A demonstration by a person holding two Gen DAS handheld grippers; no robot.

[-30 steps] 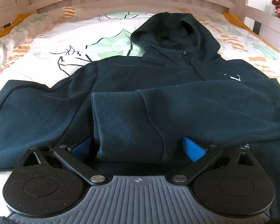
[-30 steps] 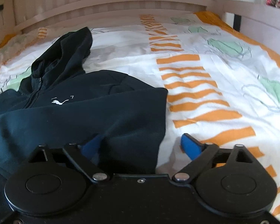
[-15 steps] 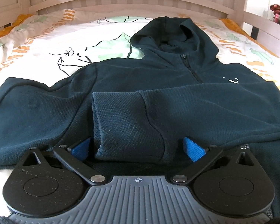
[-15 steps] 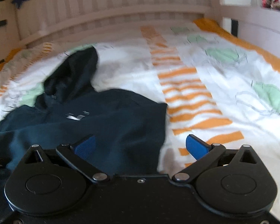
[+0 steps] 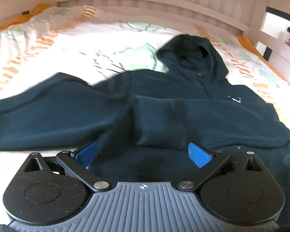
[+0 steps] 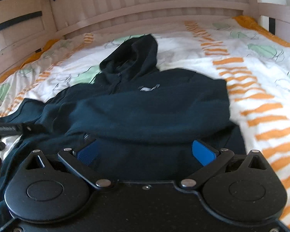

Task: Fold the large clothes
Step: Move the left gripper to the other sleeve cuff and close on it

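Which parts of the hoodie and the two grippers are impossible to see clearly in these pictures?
- Hoodie hem: hidden in both wrist views by the gripper bodies.
- Chest logo: motion blur in the right wrist view, too small in the left.
- End of the spread sleeve: cut off by the left edge of the left wrist view.
- Left gripper and right gripper: whether the open fingers touch fabric.

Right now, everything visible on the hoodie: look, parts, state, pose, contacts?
The hoodie is dark navy, fleece-like fabric, lying front-up on the patterned bedsheet. Its hood points toward the headboard, with a short zipper below it and a small white chest logo. One sleeve is folded across the chest; the other sleeve is spread out sideways. Both grippers' fingers are open above its lower part; contact can't be confirmed.
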